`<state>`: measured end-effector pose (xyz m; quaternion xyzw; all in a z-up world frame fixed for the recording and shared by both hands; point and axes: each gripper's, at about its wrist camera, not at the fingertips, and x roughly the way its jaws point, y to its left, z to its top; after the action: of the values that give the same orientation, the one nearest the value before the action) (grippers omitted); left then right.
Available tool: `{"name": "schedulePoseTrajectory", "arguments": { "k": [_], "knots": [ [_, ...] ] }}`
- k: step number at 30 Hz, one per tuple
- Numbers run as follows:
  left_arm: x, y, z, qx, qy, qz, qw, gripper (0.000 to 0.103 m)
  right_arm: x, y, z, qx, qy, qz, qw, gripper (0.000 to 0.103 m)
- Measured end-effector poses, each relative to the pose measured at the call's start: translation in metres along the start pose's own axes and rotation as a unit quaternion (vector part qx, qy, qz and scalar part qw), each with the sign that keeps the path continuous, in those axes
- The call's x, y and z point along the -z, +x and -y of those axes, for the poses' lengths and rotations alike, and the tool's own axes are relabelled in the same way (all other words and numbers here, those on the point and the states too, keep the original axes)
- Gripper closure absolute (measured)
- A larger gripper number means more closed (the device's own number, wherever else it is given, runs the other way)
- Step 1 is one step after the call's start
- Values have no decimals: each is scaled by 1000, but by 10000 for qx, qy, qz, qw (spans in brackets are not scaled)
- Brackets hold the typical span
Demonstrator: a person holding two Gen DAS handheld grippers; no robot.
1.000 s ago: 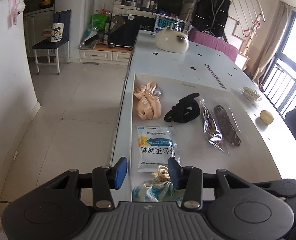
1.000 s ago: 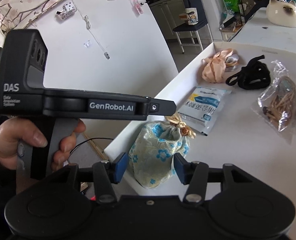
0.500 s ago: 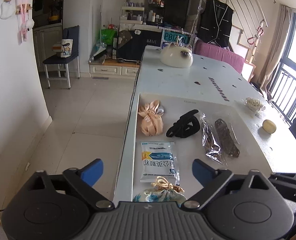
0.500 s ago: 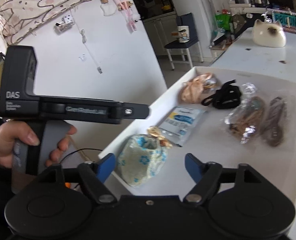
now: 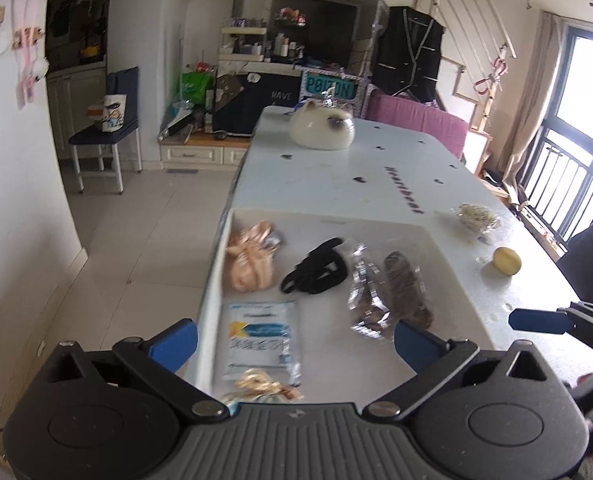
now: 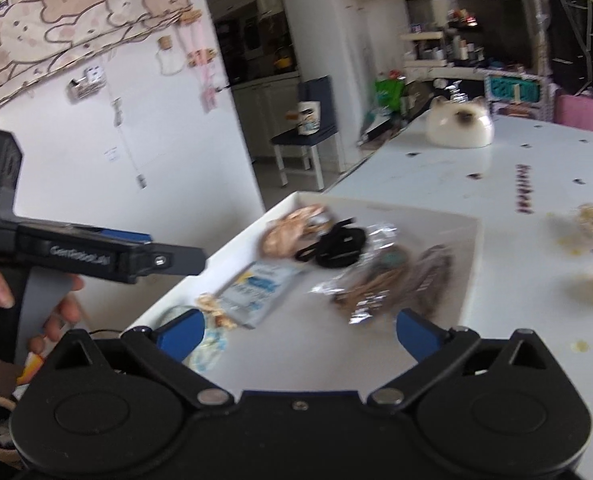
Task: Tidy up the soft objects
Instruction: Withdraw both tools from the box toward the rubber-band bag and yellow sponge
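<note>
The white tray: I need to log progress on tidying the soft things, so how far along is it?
Done: the white tray holds the peach pouch, black straps, two clear packets, white sachet and floral drawstring bag. In hand: nothing; the left gripper and right gripper are opening with nothing between their pads. Possibly left: the rubber bands and yellow ball lie outside it.

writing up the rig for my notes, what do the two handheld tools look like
Both match: black bodies with round pivot discs, black scissor links and blue pads. The left tool has a grey ribbed front plate. From the right tool, the left one's side shows white GenRobot.AI lettering and a grey handle in a hand.
</note>
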<state>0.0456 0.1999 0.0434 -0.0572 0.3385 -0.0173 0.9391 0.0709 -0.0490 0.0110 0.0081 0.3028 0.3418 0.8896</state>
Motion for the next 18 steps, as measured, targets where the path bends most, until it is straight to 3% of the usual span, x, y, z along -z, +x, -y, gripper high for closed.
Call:
{"name": "schedulePoseTrajectory", "arguments": {
  "k": [18],
  "knots": [
    [-40,21,96,424,396,217,9981,0,-5,-66,110,1130,424,570,9911,0]
  ]
}}
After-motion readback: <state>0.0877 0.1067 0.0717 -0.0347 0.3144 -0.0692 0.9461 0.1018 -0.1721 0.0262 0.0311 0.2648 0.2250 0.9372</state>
